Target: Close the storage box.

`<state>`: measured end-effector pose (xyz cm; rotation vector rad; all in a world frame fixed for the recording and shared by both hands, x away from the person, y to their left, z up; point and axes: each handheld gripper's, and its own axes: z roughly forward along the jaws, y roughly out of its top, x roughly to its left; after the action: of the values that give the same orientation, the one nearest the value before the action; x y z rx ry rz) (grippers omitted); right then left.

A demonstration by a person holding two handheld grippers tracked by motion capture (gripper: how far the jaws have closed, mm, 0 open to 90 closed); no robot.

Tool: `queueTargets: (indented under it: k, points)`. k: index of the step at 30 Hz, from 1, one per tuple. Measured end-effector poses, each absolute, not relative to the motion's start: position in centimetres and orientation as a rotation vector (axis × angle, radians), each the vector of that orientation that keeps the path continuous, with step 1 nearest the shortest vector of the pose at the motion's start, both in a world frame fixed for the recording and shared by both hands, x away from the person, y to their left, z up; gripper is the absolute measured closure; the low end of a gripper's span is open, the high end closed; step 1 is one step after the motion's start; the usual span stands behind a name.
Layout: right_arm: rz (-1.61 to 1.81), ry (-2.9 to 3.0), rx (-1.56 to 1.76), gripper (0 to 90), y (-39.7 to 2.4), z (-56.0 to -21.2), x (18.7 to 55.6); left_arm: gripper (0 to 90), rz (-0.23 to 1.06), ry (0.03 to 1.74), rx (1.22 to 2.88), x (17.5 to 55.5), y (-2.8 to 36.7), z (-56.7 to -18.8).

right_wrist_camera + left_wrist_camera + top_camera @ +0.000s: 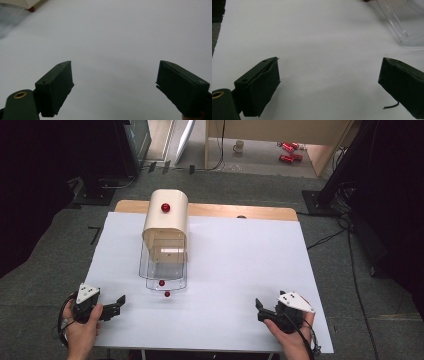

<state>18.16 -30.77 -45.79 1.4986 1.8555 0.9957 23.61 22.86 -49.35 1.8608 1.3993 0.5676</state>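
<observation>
One cream rounded-top wooden bread box with a clear plastic flap sits mid-table on the white sheet, showing three red knobs (one on top). Two grippers, left gripper and right gripper, rest near the front edge, well apart from the box, both jaws wide and empty.

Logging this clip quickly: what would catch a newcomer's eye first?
A cream bread-box-like container with a red knob stands at the white table's far left-centre, its clear front open toward the person. Near the front edge, the left gripper and right gripper wait open, holding nothing.
</observation>
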Motion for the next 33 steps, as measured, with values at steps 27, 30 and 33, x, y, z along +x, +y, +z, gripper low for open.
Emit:
queueTargets:
  k: [27, 30, 33]
  points:
    - [1.114, 1.926, 1.353, 30.4, -18.7, -43.0, 20.4, 3.5, 0.629, 1.339, 1.944, 23.3, 21.9, -49.5]
    - [1.133, 1.923, 1.344, 38.1, -17.5, -42.8, 20.5, 3.6, 0.627, 1.339, 1.943, 23.3, 21.9, -49.5]
    - [1.167, 1.934, 1.325, 47.0, -16.2, -42.7, 20.5, 3.6, 0.621, 1.341, 1.945, 23.4, 21.9, -49.5]
